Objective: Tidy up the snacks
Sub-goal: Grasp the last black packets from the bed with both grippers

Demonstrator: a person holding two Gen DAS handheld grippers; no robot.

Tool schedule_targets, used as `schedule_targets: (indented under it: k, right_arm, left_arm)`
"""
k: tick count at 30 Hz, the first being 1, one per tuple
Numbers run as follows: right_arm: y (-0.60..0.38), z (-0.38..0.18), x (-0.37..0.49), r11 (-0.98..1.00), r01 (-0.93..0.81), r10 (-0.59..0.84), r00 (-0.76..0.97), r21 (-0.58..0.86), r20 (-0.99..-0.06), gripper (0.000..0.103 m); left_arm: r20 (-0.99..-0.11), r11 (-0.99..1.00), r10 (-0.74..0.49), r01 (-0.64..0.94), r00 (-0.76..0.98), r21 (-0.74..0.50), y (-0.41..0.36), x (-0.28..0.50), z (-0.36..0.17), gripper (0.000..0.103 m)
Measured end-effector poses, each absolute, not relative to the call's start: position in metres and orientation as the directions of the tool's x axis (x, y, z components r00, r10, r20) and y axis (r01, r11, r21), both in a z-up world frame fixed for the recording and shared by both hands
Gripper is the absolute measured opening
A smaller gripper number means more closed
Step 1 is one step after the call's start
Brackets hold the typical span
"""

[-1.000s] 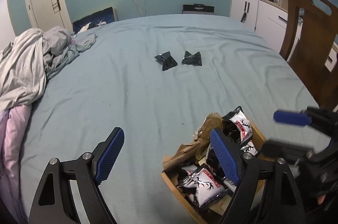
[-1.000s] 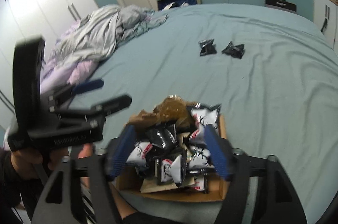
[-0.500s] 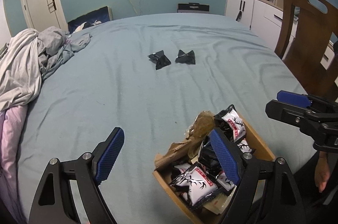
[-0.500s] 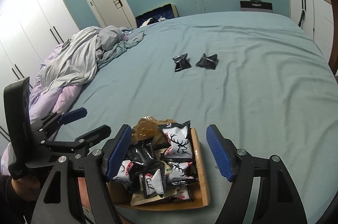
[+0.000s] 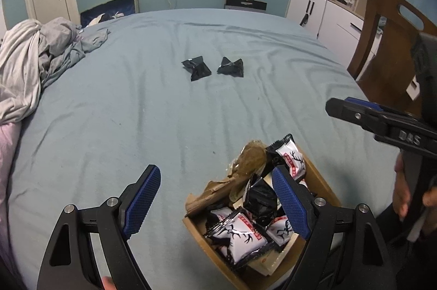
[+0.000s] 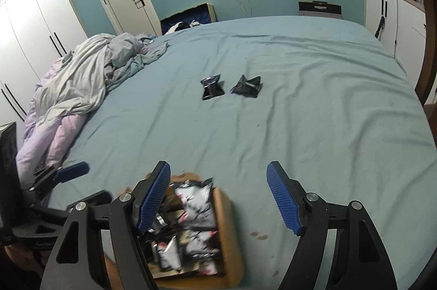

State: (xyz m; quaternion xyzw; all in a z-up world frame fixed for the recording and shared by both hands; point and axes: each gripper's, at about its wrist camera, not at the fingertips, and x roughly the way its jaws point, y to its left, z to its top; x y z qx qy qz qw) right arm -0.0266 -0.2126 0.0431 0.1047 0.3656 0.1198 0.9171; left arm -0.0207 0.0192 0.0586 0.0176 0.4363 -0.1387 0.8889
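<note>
Left wrist view: left gripper [image 5: 215, 197] jaws wide apart, holds nothing, right pad above snack box [image 5: 322, 180]. Right gripper [image 6: 218, 197] also spread, empty. Two black packets [image 5: 196, 68] [image 5: 230, 66] lie mid-bed [image 5: 136, 112], well apart from box; bare sheet between.

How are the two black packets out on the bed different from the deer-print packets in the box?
The two black packets are plain and dark; the deer-print packets are white with a black antler design. The black packets lie apart on the bare sheet, while the deer-print ones are heaped in the cardboard box. Both are small sealed snack pouches, and neither is held.
</note>
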Motion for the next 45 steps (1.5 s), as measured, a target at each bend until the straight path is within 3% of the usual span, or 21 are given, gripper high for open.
schedule_targets:
  k: [15, 24, 31, 40, 41, 42, 45]
  right_arm:
    - [-0.245, 0.012, 0.103, 0.958, -0.03, 0.252, 0.553, 0.284, -0.794, 0.072]
    - [-0.229, 0.0, 0.182, 0.948, -0.133, 0.311, 0.564, 0.288, -0.765, 0.072]
    - [-0.208, -0.035, 0.234, 0.965, -0.188, 0.261, 0.58, 0.185, -0.772, 0.072]
    - [-0.189, -0.075, 0.283, 0.951, -0.207, 0.308, 0.584, 0.229, -0.751, 0.072]
    - [-0.19, -0.075, 0.279, 0.951, -0.219, 0.307, 0.614, 0.217, -0.727, 0.067]
    - [-0.189, -0.074, 0.278, 0.956, -0.221, 0.292, 0.628, 0.194, -0.721, 0.05]
    - [-0.192, -0.071, 0.273, 0.955, -0.236, 0.294, 0.644, 0.182, -0.706, 0.039]
  left_arm:
    - [-0.813, 0.967, -0.239, 0.206, 0.531, -0.15, 0.034, -0.003, 0.049, 0.085]
    - [-0.823, 0.961, -0.264, 0.212, 0.504, -0.178, 0.036, 0.008, 0.046, 0.085]
    - [-0.835, 0.964, -0.257, 0.188, 0.487, -0.187, 0.038, 0.02, 0.039, 0.085]
    - [-0.845, 0.957, -0.289, 0.162, 0.45, -0.241, 0.048, 0.058, 0.033, 0.085]
    - [-0.842, 0.951, -0.31, 0.157, 0.441, -0.267, 0.051, 0.067, 0.033, 0.085]
    - [-0.84, 0.946, -0.323, 0.157, 0.435, -0.283, 0.051, 0.076, 0.034, 0.085]
    - [-0.847, 0.949, -0.314, 0.162, 0.429, -0.27, 0.044, 0.109, 0.037, 0.085]
